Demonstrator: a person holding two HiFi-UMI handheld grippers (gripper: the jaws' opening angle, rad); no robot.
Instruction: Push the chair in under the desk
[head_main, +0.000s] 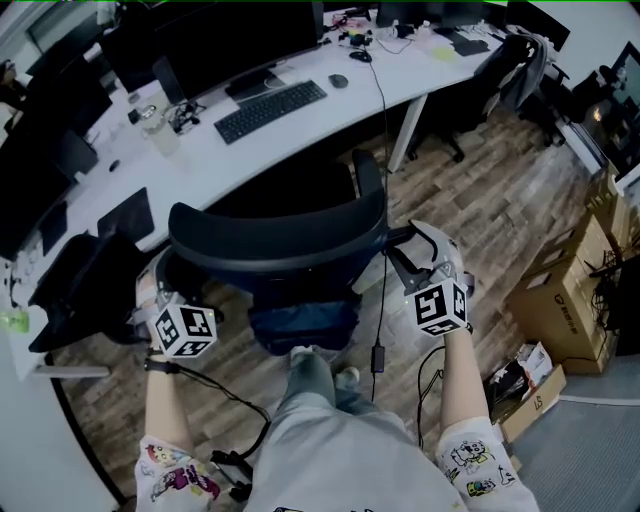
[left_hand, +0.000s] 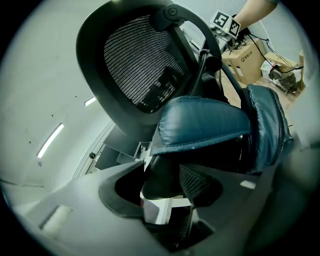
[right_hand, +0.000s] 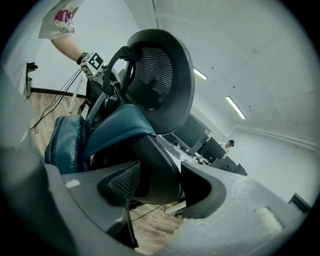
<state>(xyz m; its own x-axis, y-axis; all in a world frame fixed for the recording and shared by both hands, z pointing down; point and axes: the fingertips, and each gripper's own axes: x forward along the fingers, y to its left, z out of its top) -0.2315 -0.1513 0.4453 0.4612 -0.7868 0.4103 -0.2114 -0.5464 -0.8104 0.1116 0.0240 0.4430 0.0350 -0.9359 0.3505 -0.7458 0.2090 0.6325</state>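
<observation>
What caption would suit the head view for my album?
Seen from above, a person's left gripper and right gripper clamp the two sides of the chair before the white desk.

Room lies open under the desk (head_main: 200, 158) ahead of the chair (head_main: 280, 236), a cable (head_main: 383, 310) hanging alongside.

Seen from the head view, the chair (head_main: 280, 240) hides its own base and most of its seat under the backrest. Its armrests disappear beneath the left claw (head_main: 152, 292) and the right claw (head_main: 430, 250), whose jaws the marker cubes cover there. The table (head_main: 300, 110) runs off the left edge, and the monitors (head_main: 240, 40) are cut by the far edge. Small clutter (head_main: 165, 118) left of the keyboard is too small to name. The cardboard boxes (head_main: 560, 290) are clipped at the right edge. A distant person (right_hand: 230, 145) in the right gripper view is only a speck.
</observation>
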